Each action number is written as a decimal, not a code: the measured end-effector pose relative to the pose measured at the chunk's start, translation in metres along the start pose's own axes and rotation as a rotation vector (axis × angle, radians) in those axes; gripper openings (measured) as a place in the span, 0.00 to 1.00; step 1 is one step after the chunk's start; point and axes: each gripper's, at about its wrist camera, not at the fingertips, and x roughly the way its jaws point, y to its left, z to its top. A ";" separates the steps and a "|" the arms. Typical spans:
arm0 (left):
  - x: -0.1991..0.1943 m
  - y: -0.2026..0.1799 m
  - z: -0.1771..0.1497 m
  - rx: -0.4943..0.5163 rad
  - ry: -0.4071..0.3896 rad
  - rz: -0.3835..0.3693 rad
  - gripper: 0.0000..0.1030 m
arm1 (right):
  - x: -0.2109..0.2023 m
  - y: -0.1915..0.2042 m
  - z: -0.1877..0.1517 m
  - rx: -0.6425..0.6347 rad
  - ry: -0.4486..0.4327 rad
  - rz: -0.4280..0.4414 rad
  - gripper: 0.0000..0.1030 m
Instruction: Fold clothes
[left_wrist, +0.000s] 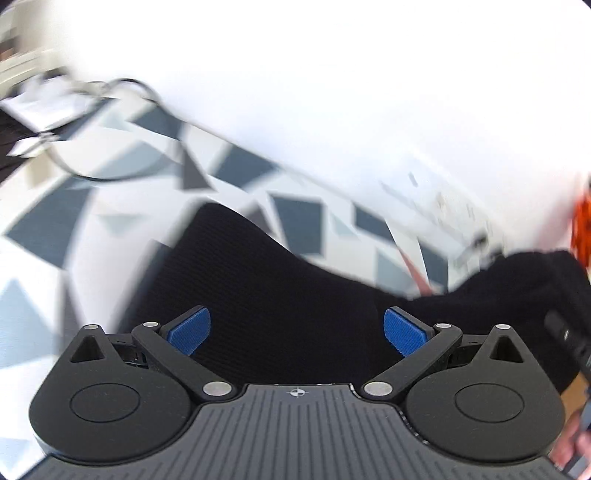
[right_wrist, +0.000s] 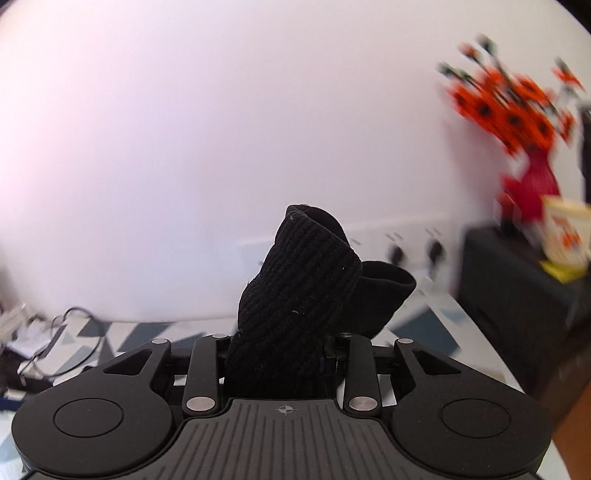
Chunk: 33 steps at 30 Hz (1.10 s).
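A black ribbed knit garment (left_wrist: 280, 291) lies under and ahead of my left gripper (left_wrist: 297, 332) in the left wrist view, stretching to the right edge. My left gripper is open, its blue pads (left_wrist: 192, 330) wide apart above the cloth, holding nothing. In the right wrist view my right gripper (right_wrist: 282, 354) is shut on a bunched end of the black garment (right_wrist: 299, 288), which sticks up between the fingers, lifted above the table.
The table has a cloth with grey and blue triangles (left_wrist: 74, 218). A loose cable (left_wrist: 110, 129) and papers lie at the far left. A white wall is behind. A red vase with orange flowers (right_wrist: 524, 122) stands on a dark cabinet (right_wrist: 517, 288) at right.
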 end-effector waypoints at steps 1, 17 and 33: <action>-0.006 0.010 0.008 -0.028 -0.020 0.005 0.99 | 0.001 0.021 0.003 -0.056 -0.010 0.016 0.27; 0.005 0.153 0.033 -0.125 0.111 -0.059 0.99 | 0.064 0.315 -0.148 -0.852 0.275 0.113 0.30; 0.104 0.107 0.106 -0.165 0.389 -0.432 0.99 | 0.021 0.310 -0.090 -0.587 0.333 0.166 0.72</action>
